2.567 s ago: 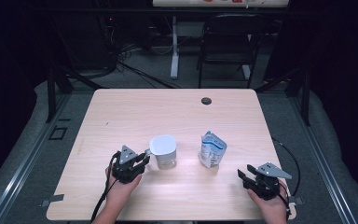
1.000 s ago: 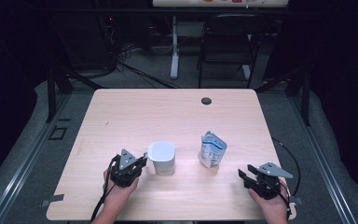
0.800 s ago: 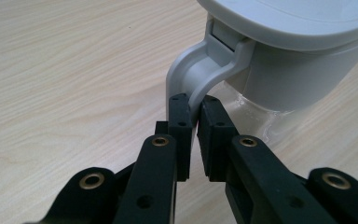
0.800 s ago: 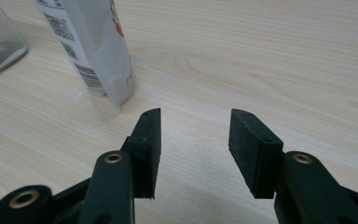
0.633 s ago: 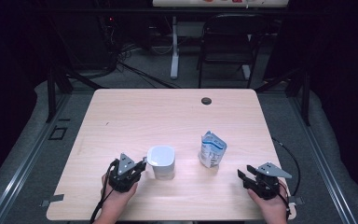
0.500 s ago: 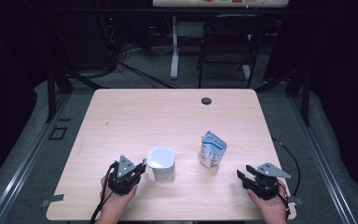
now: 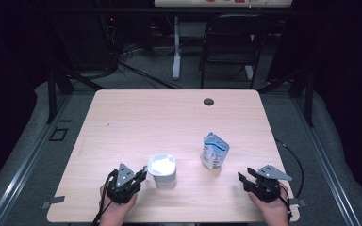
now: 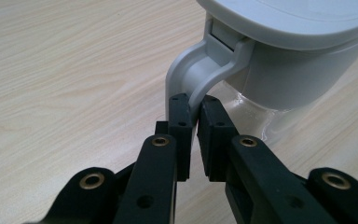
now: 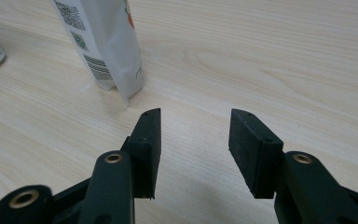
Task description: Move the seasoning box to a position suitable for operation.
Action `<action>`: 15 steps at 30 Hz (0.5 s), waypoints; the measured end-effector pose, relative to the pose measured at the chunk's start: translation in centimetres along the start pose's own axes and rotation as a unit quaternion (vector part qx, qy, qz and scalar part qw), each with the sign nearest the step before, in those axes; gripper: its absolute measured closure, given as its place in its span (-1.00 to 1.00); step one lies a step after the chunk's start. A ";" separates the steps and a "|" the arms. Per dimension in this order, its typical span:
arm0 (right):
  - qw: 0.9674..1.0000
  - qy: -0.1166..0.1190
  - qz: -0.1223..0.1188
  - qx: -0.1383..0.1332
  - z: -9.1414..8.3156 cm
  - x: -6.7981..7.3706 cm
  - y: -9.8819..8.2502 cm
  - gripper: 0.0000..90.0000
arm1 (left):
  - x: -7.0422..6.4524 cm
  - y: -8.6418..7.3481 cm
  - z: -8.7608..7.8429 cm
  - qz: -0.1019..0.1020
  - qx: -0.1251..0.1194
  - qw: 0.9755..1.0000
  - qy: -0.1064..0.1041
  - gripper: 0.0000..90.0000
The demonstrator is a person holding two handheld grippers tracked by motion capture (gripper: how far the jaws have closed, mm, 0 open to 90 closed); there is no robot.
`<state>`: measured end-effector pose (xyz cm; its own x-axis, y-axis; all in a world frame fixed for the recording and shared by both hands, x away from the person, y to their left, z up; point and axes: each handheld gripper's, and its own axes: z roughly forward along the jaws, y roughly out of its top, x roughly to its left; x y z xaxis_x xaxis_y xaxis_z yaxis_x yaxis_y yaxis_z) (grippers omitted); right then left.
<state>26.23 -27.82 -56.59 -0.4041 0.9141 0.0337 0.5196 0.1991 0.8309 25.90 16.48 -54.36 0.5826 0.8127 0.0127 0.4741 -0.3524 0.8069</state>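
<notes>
The light wood-grain table (image 7: 136, 117) carries a white-and-blue printed standing pouch (image 7: 214, 150) toward its right and a grey plastic cup with a curved side handle (image 7: 162, 170) near the front edge, left of centre, well apart from the pouch. My left gripper (image 8: 193, 109) sits just left of the cup, jaws nearly closed and pinching its grey handle (image 8: 193, 77) between the pads. My right gripper (image 9: 195, 125) rests low at the front right corner, jaws partly open and holding nothing, the pouch's lower corner (image 9: 121, 79) standing just beyond my left pad.
</notes>
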 end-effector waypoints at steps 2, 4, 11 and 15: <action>1.000 0.003 0.001 0.001 0.0 0.0 0.0 0.21 | -0.2 0.0 -0.1 0.001 0.001 1.000 -0.001 0.88; 1.000 0.002 0.000 0.005 0.1 0.0 -0.1 0.21 | -0.3 0.0 -0.1 0.002 0.002 1.000 -0.002 0.88; 1.000 0.004 0.003 0.001 0.0 0.0 -0.1 0.21 | -0.8 0.0 -0.2 0.010 0.003 1.000 -0.007 0.87; 1.000 0.003 0.002 0.001 0.0 -0.1 -0.1 0.21 | -0.7 0.0 -0.2 0.004 0.004 1.000 -0.015 0.87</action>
<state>26.18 -27.96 -56.68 -0.4068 0.9126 0.0408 0.5232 0.1962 0.8293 25.35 15.99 -54.25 0.6056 0.7958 0.0013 0.4749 -0.3627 0.8018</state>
